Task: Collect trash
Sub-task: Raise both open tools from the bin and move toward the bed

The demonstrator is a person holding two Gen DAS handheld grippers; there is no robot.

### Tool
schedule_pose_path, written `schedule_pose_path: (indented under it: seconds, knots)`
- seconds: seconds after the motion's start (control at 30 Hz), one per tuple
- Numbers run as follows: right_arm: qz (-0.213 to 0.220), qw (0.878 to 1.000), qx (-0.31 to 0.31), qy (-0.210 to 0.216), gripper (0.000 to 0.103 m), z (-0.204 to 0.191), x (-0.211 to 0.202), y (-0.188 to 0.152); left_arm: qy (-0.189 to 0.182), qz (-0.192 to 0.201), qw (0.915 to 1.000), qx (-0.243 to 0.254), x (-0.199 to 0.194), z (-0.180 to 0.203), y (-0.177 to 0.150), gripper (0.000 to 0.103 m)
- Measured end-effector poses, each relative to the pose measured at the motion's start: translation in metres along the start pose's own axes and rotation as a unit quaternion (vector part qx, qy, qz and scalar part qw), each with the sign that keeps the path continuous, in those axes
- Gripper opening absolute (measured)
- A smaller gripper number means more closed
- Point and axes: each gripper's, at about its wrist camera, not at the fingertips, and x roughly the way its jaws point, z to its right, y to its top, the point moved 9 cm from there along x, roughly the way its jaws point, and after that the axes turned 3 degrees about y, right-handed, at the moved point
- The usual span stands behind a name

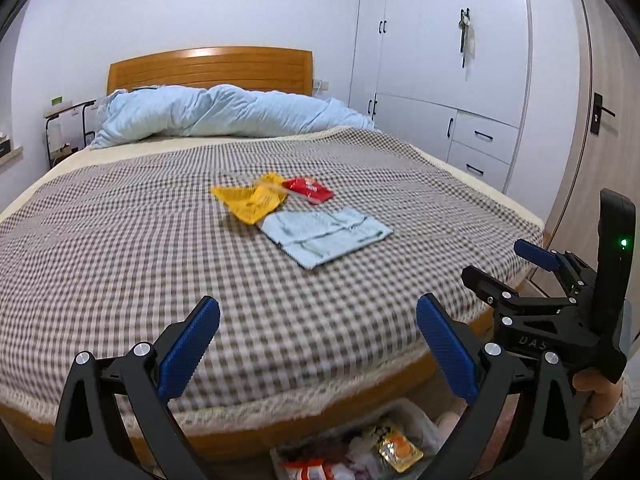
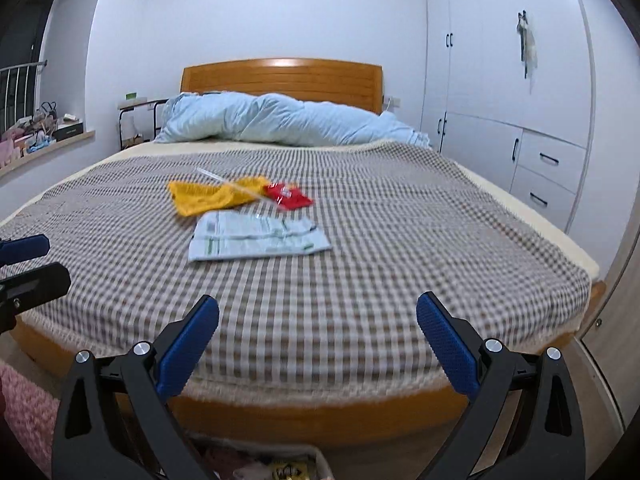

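Three pieces of trash lie mid-bed on the checked blanket (image 1: 120, 240): a crumpled yellow wrapper (image 1: 250, 200) (image 2: 212, 196), a red packet (image 1: 310, 189) (image 2: 288, 196) and a flat pale blue-white wrapper (image 1: 326, 236) (image 2: 256, 238). A clear plastic straw (image 2: 232, 184) rests across the yellow one. My left gripper (image 1: 318, 320) is open over the bed's foot edge, well short of the trash and holding nothing. My right gripper (image 2: 318, 316) is also open and empty, at about the same distance. Each shows at the other view's edge, the right gripper (image 1: 504, 264) and the left gripper (image 2: 32, 264).
A white bin (image 1: 416, 412) (image 2: 316, 456) with wrappers inside stands on the floor below the grippers, against the wooden bed frame. A light blue duvet (image 1: 224, 114) is bunched at the headboard. White wardrobes (image 1: 440, 60) line the right side. A hand (image 1: 596, 392) holds the right gripper.
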Motion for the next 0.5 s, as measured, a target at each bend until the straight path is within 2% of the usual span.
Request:
schedule_pose_path:
  seconds: [0.5]
  knots:
    - [0.032, 0.999, 0.011, -0.017, 0.095, 0.017, 0.032, 0.051, 0.005, 0.021, 0.9997, -0.012, 0.036, -0.014, 0.039, 0.096]
